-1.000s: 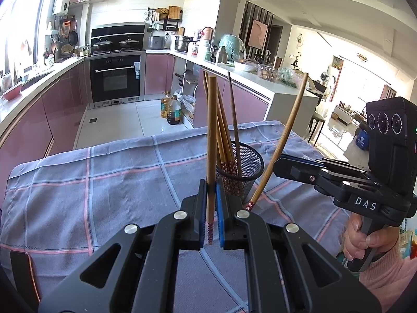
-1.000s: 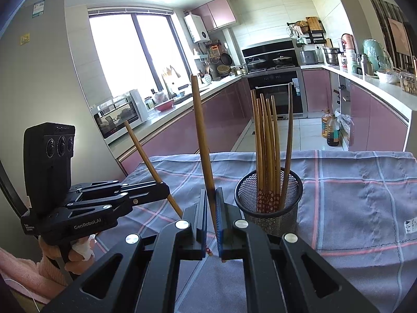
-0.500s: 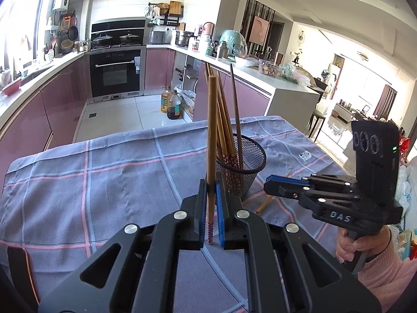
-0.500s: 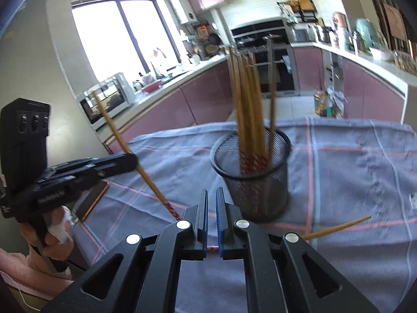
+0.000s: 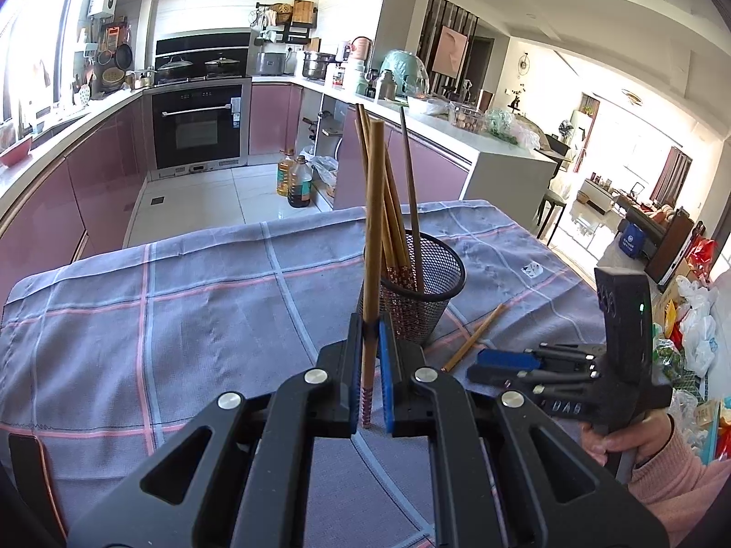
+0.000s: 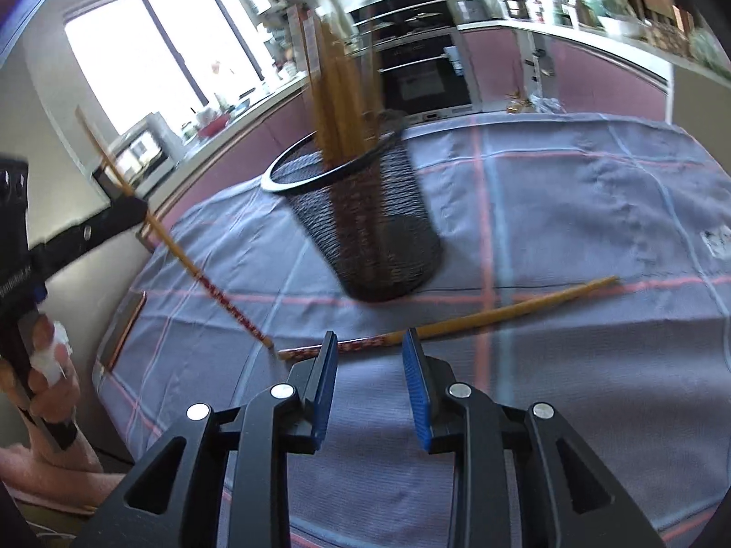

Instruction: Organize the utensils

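Note:
My left gripper (image 5: 370,338) is shut on a wooden chopstick (image 5: 375,228) and holds it upright, patterned tip down, just in front of the black mesh cup (image 5: 429,283). The cup stands on the checked cloth with several chopsticks (image 6: 338,105) in it. A loose chopstick (image 6: 502,310) lies flat on the cloth in front of the cup (image 6: 379,237). My right gripper (image 6: 370,342) hangs low over that chopstick's patterned end. Its jaws are opening and the pads (image 6: 418,392) do not touch the stick. In the left wrist view the right gripper (image 5: 484,365) sits to the right of the cup.
A grey checked cloth (image 5: 182,310) covers the table, whose far edge drops to the kitchen floor. A flat dark thing with a copper rim (image 6: 123,324) lies near the left edge. Bags and clutter (image 5: 694,333) sit beyond the right edge. A person's hand (image 5: 639,447) holds each gripper.
The right gripper held a chopstick upright, let it fall onto the cloth, then came down low over it and its jaws parted. The left gripper has stayed put with its chopstick.

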Demonstrator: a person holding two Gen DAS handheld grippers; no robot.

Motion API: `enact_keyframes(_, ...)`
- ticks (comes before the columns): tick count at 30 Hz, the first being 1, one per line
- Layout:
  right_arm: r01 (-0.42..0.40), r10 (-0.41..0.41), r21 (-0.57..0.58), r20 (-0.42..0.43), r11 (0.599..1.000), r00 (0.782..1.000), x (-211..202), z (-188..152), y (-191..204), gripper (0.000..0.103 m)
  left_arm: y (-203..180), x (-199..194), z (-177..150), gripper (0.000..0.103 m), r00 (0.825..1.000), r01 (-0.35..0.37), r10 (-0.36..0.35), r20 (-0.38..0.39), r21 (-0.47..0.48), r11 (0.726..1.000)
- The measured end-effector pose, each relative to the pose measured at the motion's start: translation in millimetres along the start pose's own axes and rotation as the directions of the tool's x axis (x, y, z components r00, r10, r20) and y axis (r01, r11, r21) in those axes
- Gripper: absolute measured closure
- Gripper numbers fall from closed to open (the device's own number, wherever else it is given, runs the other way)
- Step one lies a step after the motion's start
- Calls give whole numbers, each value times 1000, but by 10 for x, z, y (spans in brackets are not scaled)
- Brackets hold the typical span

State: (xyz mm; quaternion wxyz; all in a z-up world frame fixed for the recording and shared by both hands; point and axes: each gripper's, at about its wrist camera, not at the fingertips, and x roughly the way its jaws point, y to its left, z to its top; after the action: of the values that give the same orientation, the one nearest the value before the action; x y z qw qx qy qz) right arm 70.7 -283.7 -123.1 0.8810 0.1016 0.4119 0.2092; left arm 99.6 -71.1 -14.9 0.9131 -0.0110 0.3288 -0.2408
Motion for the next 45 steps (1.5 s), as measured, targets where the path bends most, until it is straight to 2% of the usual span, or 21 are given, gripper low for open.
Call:
enact_keyframes(3,-18,17,-68,-20,998,1000,161,38,236,75,7,-4,3,95,1000,-1,1,0,0,1000)
enact_keyframes(9,-30,19,-124,-92,992,996,477,59,419,75,19,-8,-3,95,1000,-3,3,-1,-3,1000)
enact_keyframes(15,-6,-27,-210,-154,978,988,349,-58,477,79,85,-21,-31,95,1000,7,-7,-1,-11,1000)
enact_keyframes(20,52,-100,-241,-190,969,977,141,-191,411,81,74,-27,-41,95,1000,23,-23,1,-7,1000)
enact_keyframes(23,99,-141,-218,-188,971,972,-5,-267,318,81,87,-28,-42,95,1000,30,-30,0,-8,1000)
enact_keyframes(24,116,-152,-195,-179,974,972,-48,-284,269,78,90,-29,-44,95,999,32,-32,1,-8,999)
enact_keyframes(27,188,-197,-87,-105,978,975,-184,-269,41,72,84,-19,-47,95,999,36,-36,1,-6,999)
enact_keyframes(28,209,-212,-46,-82,977,974,-211,-249,-34,61,89,-17,-48,95,999,38,-38,1,-7,999)
enact_keyframes(29,242,-241,0,-60,970,969,-228,-223,-124,56,92,-14,-48,95,999,39,-39,1,-8,999)
enact_keyframes(30,270,-269,31,-45,962,962,-218,-192,-203,55,94,-12,-46,95,999,40,-40,1,-8,999)
enact_keyframes(33,287,-286,69,-26,955,958,-112,-122,-294,56,87,-12,-47,95,999,39,-39,0,-4,999)
enact_keyframes(38,325,-325,12,-26,945,945,61,58,-324,64,90,-4,-44,95,999,35,-35,-4,-7,999)
enact_keyframes(40,350,-350,-3,-32,937,936,145,123,-338,72,91,2,-41,95,999,36,-36,-6,-8,999)
enact_keyframes(44,369,-369,-18,-32,929,929,243,201,-381,82,95,10,-38,95,999,35,-35,-8,-7,999)
enact_keyframes(45,370,-370,-21,-33,929,928,249,212,-391,90,95,12,-38,95,999,34,-35,-9,-8,999)
